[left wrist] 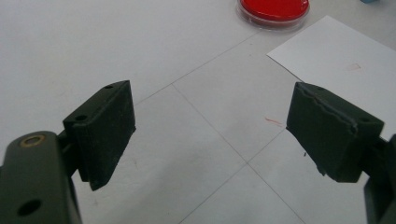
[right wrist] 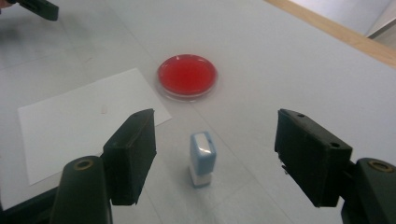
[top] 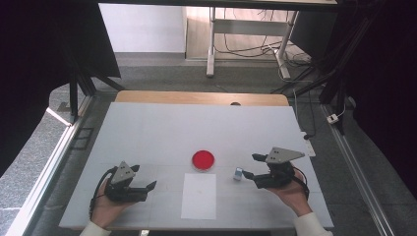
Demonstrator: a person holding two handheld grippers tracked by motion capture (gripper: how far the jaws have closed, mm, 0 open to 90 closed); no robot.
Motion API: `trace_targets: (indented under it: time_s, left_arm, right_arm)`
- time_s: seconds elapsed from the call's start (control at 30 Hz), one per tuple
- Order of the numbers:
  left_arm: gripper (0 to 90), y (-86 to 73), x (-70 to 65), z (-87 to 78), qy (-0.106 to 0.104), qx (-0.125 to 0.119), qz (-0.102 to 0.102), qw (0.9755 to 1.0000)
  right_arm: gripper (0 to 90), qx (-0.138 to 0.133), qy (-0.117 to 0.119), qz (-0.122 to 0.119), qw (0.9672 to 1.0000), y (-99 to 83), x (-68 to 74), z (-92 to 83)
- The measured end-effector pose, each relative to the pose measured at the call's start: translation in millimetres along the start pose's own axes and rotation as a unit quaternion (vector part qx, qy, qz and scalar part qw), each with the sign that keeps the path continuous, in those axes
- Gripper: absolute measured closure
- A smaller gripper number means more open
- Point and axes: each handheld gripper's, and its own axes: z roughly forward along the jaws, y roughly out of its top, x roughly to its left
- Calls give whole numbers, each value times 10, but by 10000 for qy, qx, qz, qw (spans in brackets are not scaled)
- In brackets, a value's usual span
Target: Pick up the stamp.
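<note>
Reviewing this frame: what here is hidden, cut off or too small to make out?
- Stamp: its underside rests on the table, so the printing face is hidden; in the high view it is too small for detail.
- Red dish: top edge of the left gripper view cuts it off.
- Paper sheet: partly behind the right gripper jaw; faint mark unreadable.
- Left gripper: open, nothing between its jaws.

White table (top: 147,123) with wooden far edge (top: 201,97); grey carpet floor (top: 162,78) beyond. White desk legs (top: 211,44) and tangled cables (top: 246,49) far off; dark curtains left and right.
</note>
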Motion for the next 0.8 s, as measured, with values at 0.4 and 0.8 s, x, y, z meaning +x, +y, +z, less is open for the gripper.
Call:
trace_targets:
  time_s: [0.4,0.8]
  left_arm:
    - [159,-19,-9,28,-2,53,30,10000]
    - [160,-32,-6,33,15,82,42,10000]
  right_arm:
    - [300,252,350,-170,9989,92,40,220]
    - [332,607,296,-235,9974,32,-37,387]
